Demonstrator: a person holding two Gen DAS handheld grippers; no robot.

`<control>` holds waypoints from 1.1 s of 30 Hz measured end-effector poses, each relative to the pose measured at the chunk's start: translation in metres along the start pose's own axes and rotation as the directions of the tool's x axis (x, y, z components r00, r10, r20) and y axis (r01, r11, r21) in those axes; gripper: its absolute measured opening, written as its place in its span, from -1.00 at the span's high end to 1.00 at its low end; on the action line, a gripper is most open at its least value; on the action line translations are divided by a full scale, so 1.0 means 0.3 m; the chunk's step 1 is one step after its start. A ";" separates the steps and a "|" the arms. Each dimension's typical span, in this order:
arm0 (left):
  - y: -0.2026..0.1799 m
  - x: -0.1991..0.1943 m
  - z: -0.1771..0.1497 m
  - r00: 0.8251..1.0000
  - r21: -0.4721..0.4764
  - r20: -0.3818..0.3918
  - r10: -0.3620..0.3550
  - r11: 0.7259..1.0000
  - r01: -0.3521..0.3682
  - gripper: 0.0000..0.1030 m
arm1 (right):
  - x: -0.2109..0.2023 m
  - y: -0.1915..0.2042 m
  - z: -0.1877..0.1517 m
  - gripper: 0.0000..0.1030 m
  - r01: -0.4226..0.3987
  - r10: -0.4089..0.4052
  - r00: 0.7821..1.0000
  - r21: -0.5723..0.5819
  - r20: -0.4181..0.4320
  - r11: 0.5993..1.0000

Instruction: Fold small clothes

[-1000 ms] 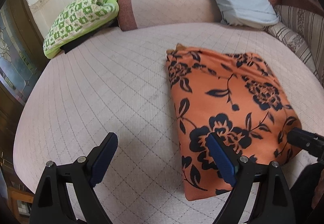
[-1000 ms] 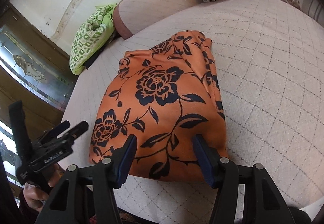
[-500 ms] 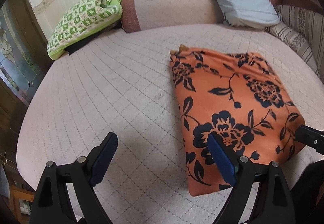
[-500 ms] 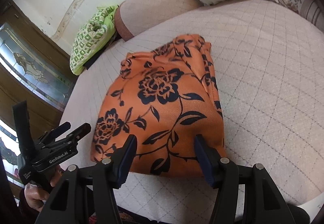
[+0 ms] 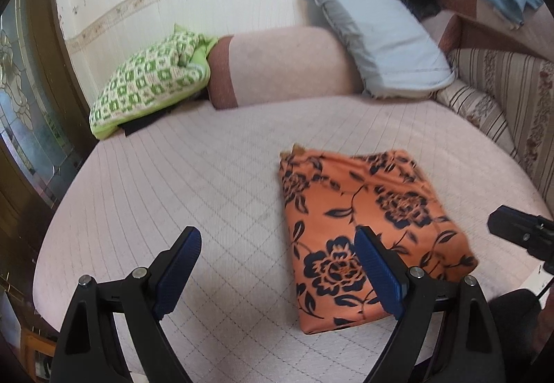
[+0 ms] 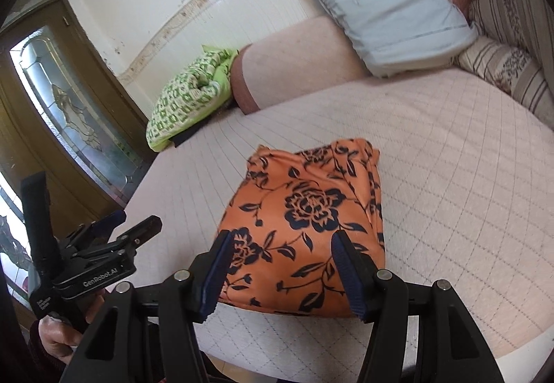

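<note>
While folded, orange floral garment [image 5: 367, 230] lies lengthwise toward pillows, left claw [image 5: 277, 275] wide, right claw [image 6: 284, 272] wide, both empty.

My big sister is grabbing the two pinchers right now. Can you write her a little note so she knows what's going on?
Left gripper: open, holding nothing, above the pink quilted bed cover, just left of the cloth.
Right gripper: open, holding nothing, at the near edge of the cloth.
The orange floral garment lies folded into a neat rectangle on the bed cover, near the front edge.
Done: the garment looks fully folded; neither gripper is gripping it.
Left: probably just set it aside. I see no other unfolded small clothes on the bed; the green checked bundle by the bolster is not obviously part of the job.
</note>
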State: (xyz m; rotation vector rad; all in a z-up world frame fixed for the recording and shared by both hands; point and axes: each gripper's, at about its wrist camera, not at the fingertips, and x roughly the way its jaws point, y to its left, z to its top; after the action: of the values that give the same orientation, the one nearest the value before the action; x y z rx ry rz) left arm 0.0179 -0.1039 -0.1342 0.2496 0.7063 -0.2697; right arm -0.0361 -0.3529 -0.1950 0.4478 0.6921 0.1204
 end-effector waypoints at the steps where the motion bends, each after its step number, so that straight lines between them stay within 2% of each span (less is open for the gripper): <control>1: -0.002 -0.015 0.007 1.000 0.000 0.011 -0.005 1.000 0.005 -0.75 | -0.007 0.003 0.002 -0.21 -0.002 0.002 1.000 -0.003 0.004 1.000; 6: -0.012 -0.071 0.027 0.999 0.008 0.048 -0.024 1.000 0.024 -0.75 | -0.039 0.019 0.000 -0.21 -0.004 0.004 1.000 -0.012 0.025 1.000; 15: -0.027 -0.099 0.034 0.997 0.011 0.064 -0.036 0.999 0.035 -0.75 | -0.060 0.008 0.008 -0.21 0.007 -0.006 0.999 -0.013 0.042 1.000; 33: -0.034 -0.025 0.019 1.000 0.010 0.016 -0.025 1.000 0.025 -0.75 | -0.028 -0.045 0.007 -0.23 0.015 -0.015 1.000 0.020 0.027 1.000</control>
State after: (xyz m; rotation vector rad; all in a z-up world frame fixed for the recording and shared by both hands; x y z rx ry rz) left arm 0.0127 -0.1142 -0.1264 0.2477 0.6928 -0.2984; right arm -0.0417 -0.3680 -0.1945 0.4626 0.6704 0.0930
